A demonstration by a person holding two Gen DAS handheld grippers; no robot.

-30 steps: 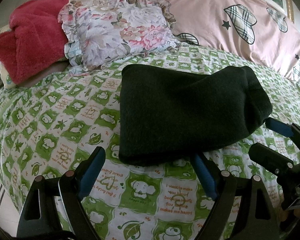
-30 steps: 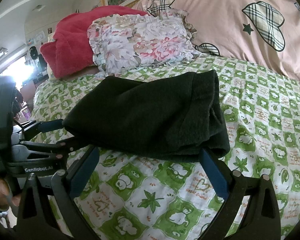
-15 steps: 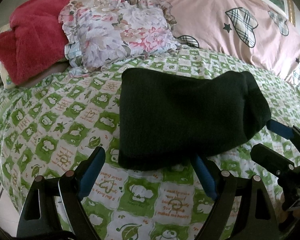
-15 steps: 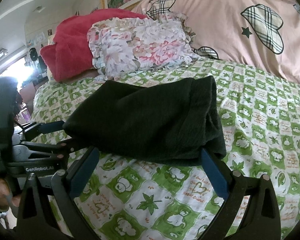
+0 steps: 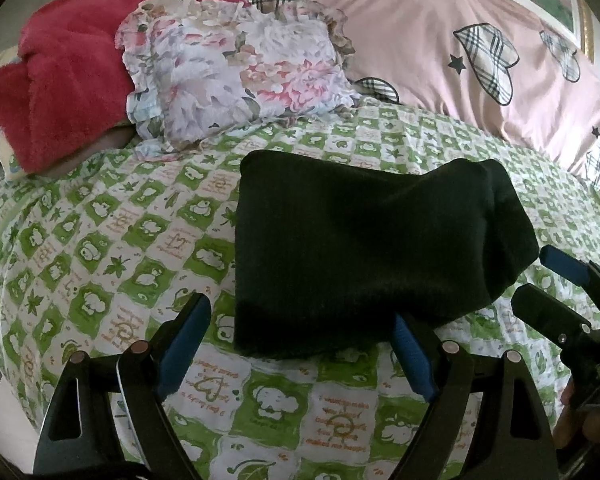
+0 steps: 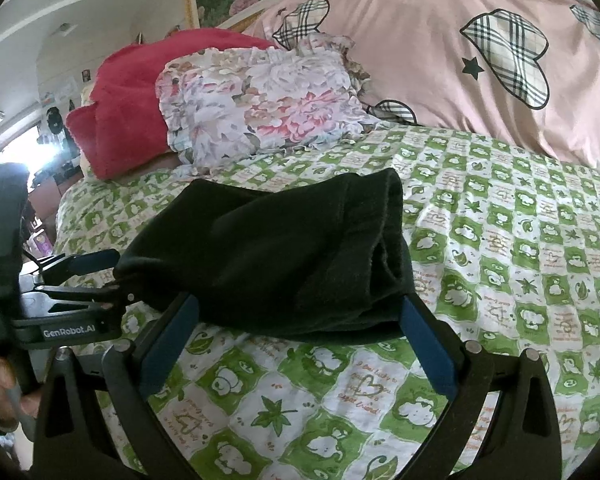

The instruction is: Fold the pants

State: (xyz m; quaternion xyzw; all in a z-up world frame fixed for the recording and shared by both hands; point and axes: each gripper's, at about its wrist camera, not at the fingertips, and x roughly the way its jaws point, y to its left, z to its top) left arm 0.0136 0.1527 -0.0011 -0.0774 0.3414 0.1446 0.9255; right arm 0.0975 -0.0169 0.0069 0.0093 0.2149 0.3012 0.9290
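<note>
Near the bed's front edge, about mid-width, the pants [image 5: 364,248] lie as a compact dark bundle on the green checked sheet [image 5: 100,240], already folded into a thick block with stacked layers showing at its right end [image 6: 384,264]. Floral pillow [image 5: 236,68], red blanket [image 5: 68,68] and pink duvet [image 6: 460,60] sit along the head edge, well apart from the bundle.

Left gripper [image 5: 296,344]: fingers spread wide, nothing between them, tips at the bundle's near-left corner. Right gripper [image 6: 296,340]: also spread wide and empty, tips straddling the near edge at the right half. Whether either inner fingertip actually touches the fabric is hard to say; the dark cloth hides the contact line.

Judgement: fold looks essentially done, step in hand is release and tidy.

To do it well:
- keep both sets of fingers spread and pull straight back toward the front edge, low and level, so no pad snags the bottom layer;
- don't lift until clear, thick knit drags easily;
- if the right-end layers splay, press flat from above, don't re-pinch.
</note>
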